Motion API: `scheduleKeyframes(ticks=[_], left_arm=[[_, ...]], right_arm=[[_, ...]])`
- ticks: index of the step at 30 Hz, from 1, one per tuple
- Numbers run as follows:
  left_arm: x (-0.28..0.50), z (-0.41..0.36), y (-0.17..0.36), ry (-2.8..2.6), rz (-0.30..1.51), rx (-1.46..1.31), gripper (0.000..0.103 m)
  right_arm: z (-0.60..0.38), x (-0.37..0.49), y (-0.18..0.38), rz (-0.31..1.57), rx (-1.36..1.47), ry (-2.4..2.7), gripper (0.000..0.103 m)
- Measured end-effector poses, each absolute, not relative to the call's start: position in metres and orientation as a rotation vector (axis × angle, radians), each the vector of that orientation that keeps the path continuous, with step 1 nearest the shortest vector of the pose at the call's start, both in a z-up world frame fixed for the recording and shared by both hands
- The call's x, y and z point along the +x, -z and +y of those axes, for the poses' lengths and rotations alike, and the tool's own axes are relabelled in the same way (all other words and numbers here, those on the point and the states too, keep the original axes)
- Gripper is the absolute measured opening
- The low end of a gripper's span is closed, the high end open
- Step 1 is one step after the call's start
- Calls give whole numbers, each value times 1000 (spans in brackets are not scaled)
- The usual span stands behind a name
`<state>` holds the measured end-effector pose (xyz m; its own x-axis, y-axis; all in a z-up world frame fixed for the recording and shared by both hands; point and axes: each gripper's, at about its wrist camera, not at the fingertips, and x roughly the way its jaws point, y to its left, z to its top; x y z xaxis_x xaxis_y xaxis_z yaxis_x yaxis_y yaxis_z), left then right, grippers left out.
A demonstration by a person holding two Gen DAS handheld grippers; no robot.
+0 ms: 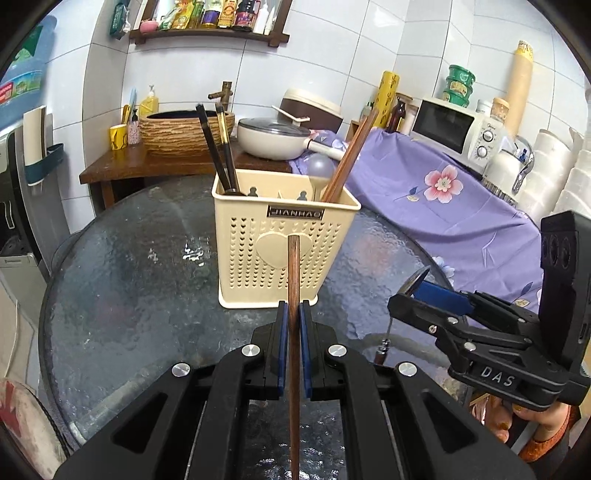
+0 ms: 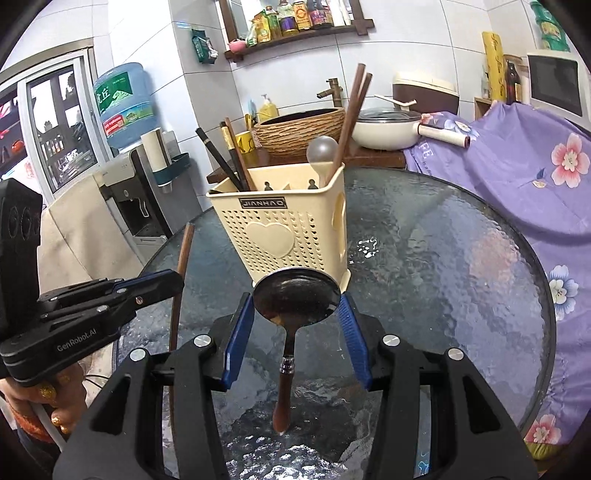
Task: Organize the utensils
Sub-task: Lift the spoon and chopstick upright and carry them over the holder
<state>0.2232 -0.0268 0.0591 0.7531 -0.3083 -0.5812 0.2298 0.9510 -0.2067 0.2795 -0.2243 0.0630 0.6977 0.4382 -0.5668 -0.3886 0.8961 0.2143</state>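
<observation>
A brown wooden chopstick (image 1: 294, 332) is gripped between the blue pads of the left gripper (image 1: 294, 314), its long axis running along the fingers and its blunt end pointing at the cream utensil holder (image 1: 284, 254). A metal spoon (image 2: 295, 295) with a brown wooden handle is held by its bowl between the pads of the right gripper (image 2: 296, 306); the bowl is raised toward the holder and the handle slopes down toward the camera, its tip near the glass.

The holder is stood near the middle of the round textured glass table (image 1: 129, 266). Dark chopsticks (image 1: 218, 147) are leaned in its left compartment, a pair of brown chopsticks (image 1: 351, 155) and a pale ladle (image 2: 323, 151) in its right one.

Beyond the far edge of the table a wooden stand with a woven basin (image 1: 184, 129) and a cream pan (image 1: 273, 136) is seen, a purple floral cloth (image 1: 443, 199) and a microwave (image 1: 454, 129) to the right, and a shelf of bottles (image 1: 210, 18) on the white tiled wall.
</observation>
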Motion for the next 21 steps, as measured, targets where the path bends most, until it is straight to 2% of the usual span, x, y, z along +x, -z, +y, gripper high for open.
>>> scheduleKeyframes(ticks=[21], left_arm=[[206,-19,-105,335,538,-105,6]], right_arm=[[-212,275,-90,605,18,-483,48]])
